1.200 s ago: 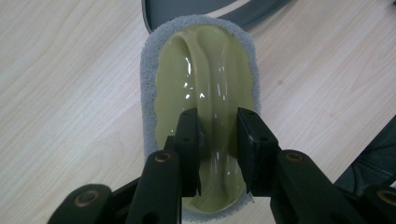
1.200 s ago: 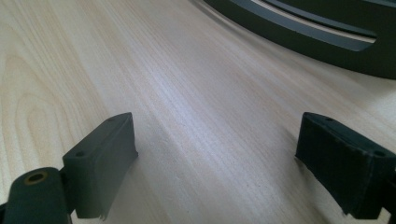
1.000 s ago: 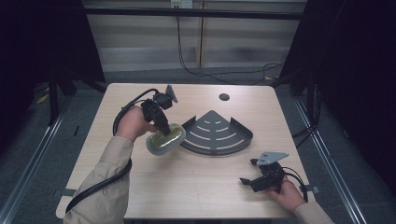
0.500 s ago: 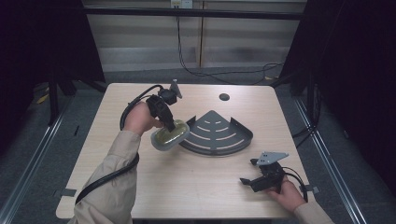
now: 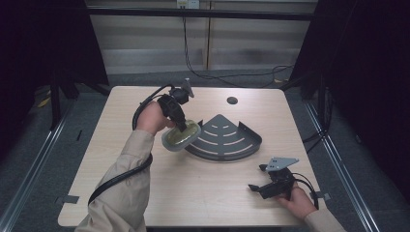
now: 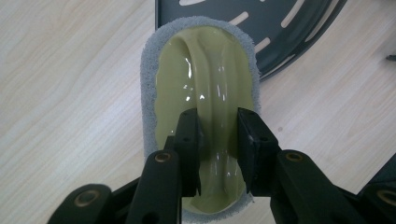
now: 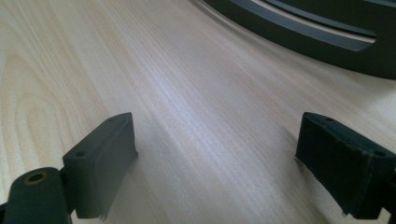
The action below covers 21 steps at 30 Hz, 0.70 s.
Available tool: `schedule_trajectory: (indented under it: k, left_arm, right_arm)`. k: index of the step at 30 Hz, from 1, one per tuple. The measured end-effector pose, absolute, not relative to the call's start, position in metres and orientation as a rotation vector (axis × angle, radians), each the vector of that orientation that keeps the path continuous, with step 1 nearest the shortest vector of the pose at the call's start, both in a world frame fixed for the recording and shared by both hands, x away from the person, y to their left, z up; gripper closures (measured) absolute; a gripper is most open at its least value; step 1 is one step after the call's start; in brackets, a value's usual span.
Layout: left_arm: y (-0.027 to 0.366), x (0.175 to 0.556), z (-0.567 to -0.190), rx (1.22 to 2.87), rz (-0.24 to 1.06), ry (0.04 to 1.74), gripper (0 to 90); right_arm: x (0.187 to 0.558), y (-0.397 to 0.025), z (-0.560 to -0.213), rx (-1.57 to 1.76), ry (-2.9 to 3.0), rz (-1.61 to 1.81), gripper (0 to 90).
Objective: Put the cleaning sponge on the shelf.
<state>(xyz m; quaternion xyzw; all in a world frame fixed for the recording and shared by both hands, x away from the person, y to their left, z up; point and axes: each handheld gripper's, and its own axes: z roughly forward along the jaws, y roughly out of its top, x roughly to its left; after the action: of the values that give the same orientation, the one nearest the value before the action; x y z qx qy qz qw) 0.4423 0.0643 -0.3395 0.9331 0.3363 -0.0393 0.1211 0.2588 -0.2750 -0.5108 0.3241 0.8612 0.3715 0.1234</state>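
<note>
sponge [image 6: 201,93] moved right since earlier frame, now at rack [image 5: 227,140] edge, l gripper [image 5: 181,126] fingers clamped on its ridge; not placed yet. r gripper [image 5: 266,187] fingers apart, idle on counter [image 5: 193,193]

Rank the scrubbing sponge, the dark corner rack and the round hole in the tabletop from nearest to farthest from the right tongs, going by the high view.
From the right tongs, at the table's near right:
1. Dark corner rack, mid-table, just beyond and to the left.
2. Scrubbing sponge, at the rack's left edge, held in the left tongs.
3. Round hole, near the table's far edge.
</note>
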Motion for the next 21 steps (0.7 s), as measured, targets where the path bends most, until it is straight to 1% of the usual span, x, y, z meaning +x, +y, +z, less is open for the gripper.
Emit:
schedule_trajectory:
  k: [11, 21]
  left_arm:
    - [0.056, 0.451, -0.342, 2.703, -0.099, 1.009, 71.4]
    - [0.047, 0.458, -0.343, 2.712, -0.083, 0.999, 71.4]
  right_arm:
    - [0.259, -0.275, -0.511, 0.945, 2.512, 1.083, 11.3]
    - [0.259, -0.275, -0.511, 0.945, 2.512, 1.084, 11.4]
